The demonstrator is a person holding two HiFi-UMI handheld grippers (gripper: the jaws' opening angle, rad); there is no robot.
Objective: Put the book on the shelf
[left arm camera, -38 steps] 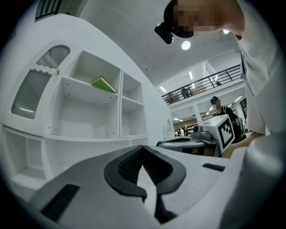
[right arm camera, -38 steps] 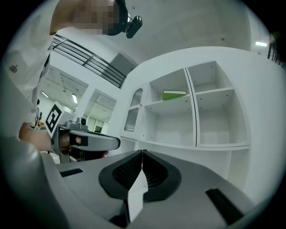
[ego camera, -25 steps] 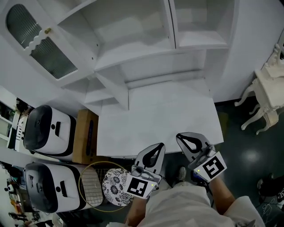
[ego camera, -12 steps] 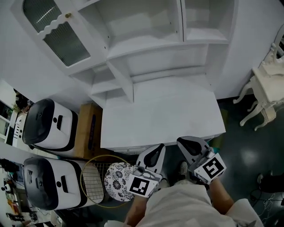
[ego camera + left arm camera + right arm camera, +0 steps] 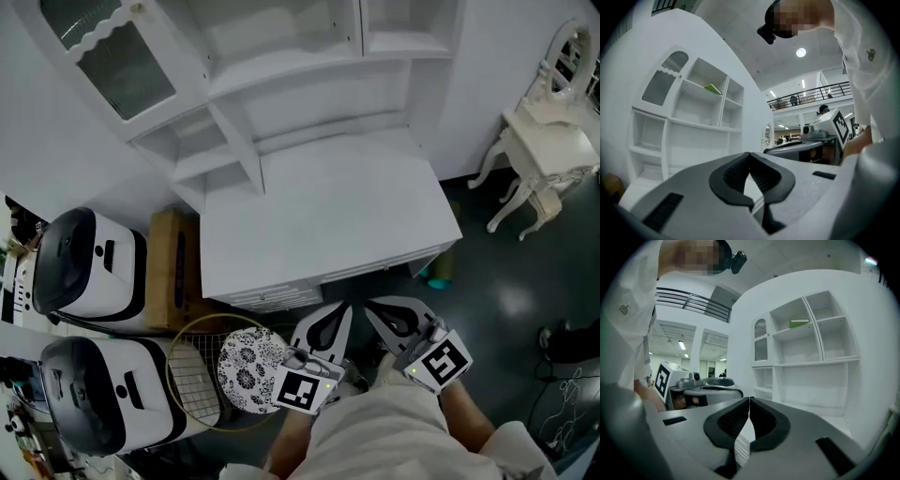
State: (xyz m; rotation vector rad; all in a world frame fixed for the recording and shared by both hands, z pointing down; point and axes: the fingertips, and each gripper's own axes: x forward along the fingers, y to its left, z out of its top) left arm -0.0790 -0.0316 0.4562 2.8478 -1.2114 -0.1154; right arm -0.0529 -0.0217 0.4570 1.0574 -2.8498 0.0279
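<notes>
A green book [image 5: 712, 88] lies flat on an upper shelf of the white shelf unit [image 5: 281, 84]; the right gripper view shows the book [image 5: 799, 323] in the same compartment. Both grippers hang side by side close to the person's body, in front of the white desk top [image 5: 319, 225] and off its front edge. My left gripper [image 5: 330, 319] is shut, with nothing between its fingertips. My right gripper [image 5: 386, 313] is shut and empty too. Each points level toward the shelf unit, well short of it.
Two white domed appliances [image 5: 89, 267] [image 5: 94, 398] and a cardboard box [image 5: 171, 272] stand left of the desk. A racket [image 5: 192, 375] and a patterned round plate [image 5: 248, 367] lie by my left gripper. A glazed cabinet door [image 5: 112, 52] stands open. A white ornate table [image 5: 544, 155] is on the right.
Both grippers have drawn back from the desk's front edge toward the person, staying shut. The desk's front face and more dark floor now show.
</notes>
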